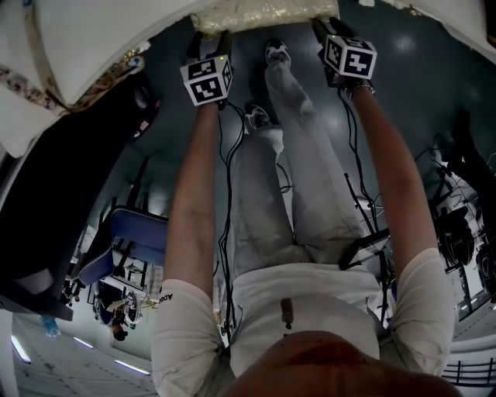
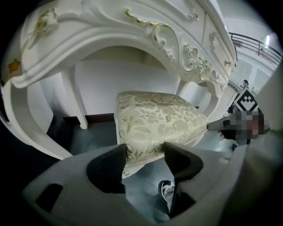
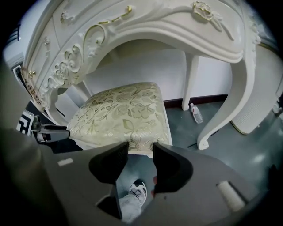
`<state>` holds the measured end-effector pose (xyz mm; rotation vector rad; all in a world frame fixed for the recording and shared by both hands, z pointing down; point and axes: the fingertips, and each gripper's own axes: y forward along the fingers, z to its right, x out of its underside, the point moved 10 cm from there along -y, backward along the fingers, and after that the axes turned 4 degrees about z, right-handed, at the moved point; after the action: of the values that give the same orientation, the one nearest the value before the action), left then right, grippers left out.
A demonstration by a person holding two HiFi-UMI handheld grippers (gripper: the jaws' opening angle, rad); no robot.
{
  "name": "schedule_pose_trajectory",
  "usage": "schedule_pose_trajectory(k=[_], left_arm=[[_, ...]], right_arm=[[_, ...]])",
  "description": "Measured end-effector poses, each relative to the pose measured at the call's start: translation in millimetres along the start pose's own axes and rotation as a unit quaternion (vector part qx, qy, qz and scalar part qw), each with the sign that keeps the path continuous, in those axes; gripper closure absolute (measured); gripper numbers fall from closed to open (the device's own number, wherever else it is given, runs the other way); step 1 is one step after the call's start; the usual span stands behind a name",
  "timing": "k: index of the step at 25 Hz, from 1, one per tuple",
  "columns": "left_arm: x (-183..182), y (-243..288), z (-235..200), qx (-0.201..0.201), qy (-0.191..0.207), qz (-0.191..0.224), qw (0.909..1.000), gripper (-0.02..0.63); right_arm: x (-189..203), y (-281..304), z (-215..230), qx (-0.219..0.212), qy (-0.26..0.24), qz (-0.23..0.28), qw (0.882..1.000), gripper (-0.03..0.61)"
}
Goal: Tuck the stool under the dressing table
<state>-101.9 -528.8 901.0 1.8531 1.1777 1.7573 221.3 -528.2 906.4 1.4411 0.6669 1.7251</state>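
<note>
The stool (image 1: 256,14) has a cream floral cushion and stands at the mouth of the white carved dressing table (image 2: 132,31), its far part beneath the arch. In the left gripper view the stool (image 2: 159,117) fills the middle. My left gripper (image 2: 146,152) has its jaws spread, with the seat's near left corner between the tips. My right gripper (image 3: 141,148) holds its jaws apart, and the tips sit against the near edge of the stool (image 3: 124,112) by its right corner. In the head view my left gripper (image 1: 208,37) and right gripper (image 1: 325,27) both reach the seat's near edge.
A curved table leg (image 3: 230,110) stands right of the stool, with a plastic bottle (image 3: 196,113) on the dark floor beside it. Another leg (image 2: 77,101) stands on the left. My shoes (image 1: 277,53) are just behind the stool. Cables hang from both arms.
</note>
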Motion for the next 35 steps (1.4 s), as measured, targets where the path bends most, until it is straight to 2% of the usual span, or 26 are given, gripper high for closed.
schedule_pose_trajectory(k=[9, 13, 14, 15, 16, 17, 19, 24, 28, 31, 35], left_arm=[[-45.6, 41.7, -14.9, -0.010, 0.001, 0.030, 0.9995, 0.333], [-63.4, 49.1, -21.0, 0.000, 0.005, 0.016, 0.9999, 0.335], [-65.9, 45.6, -22.1, -0.001, 0.010, 0.014, 0.9999, 0.360], [-66.8, 38.8, -22.6, -0.006, 0.016, 0.016, 0.9997, 0.448], [-66.6, 28.9, -22.3, -0.009, 0.020, 0.022, 0.9995, 0.556], [-65.0, 17.3, -21.3, -0.008, 0.021, 0.028, 0.9994, 0.572], [-57.9, -6.4, -16.3, 0.003, 0.021, 0.028, 0.9994, 0.606], [-27.3, -49.2, 15.9, 0.038, 0.048, 0.006, 0.9981, 0.606], [-27.1, -93.8, 38.4, 0.069, 0.036, 0.033, 0.9964, 0.606], [-33.9, -131.0, 53.4, 0.089, 0.022, 0.052, 0.9944, 0.606], [-55.7, -198.4, 69.5, 0.100, 0.003, 0.107, 0.9893, 0.606]], right_arm=[[-61.7, 34.4, 6.1, 0.005, -0.003, 0.006, 1.000, 0.391], [-76.0, 38.3, 9.7, 0.003, 0.000, 0.004, 1.000, 0.393], [-76.5, 35.2, 10.0, 0.008, 0.001, 0.001, 1.000, 0.395], [-75.2, 29.4, 9.5, 0.015, -0.001, -0.003, 1.000, 0.443], [-72.9, 21.1, 8.0, 0.021, -0.006, -0.001, 1.000, 0.532], [-70.0, 11.0, 5.2, 0.022, -0.012, 0.004, 1.000, 0.572], [-61.3, -9.4, -1.9, 0.004, -0.020, 0.014, 1.000, 0.572], [-28.3, -52.4, -9.5, -0.040, -0.046, 0.000, 0.998, 0.572], [-18.4, -100.7, -18.3, -0.064, -0.070, 0.005, 0.996, 0.572], [-13.5, -145.3, -18.6, -0.076, -0.063, 0.020, 0.995, 0.572], [-21.3, -221.6, -24.5, -0.099, -0.061, 0.058, 0.992, 0.572]])
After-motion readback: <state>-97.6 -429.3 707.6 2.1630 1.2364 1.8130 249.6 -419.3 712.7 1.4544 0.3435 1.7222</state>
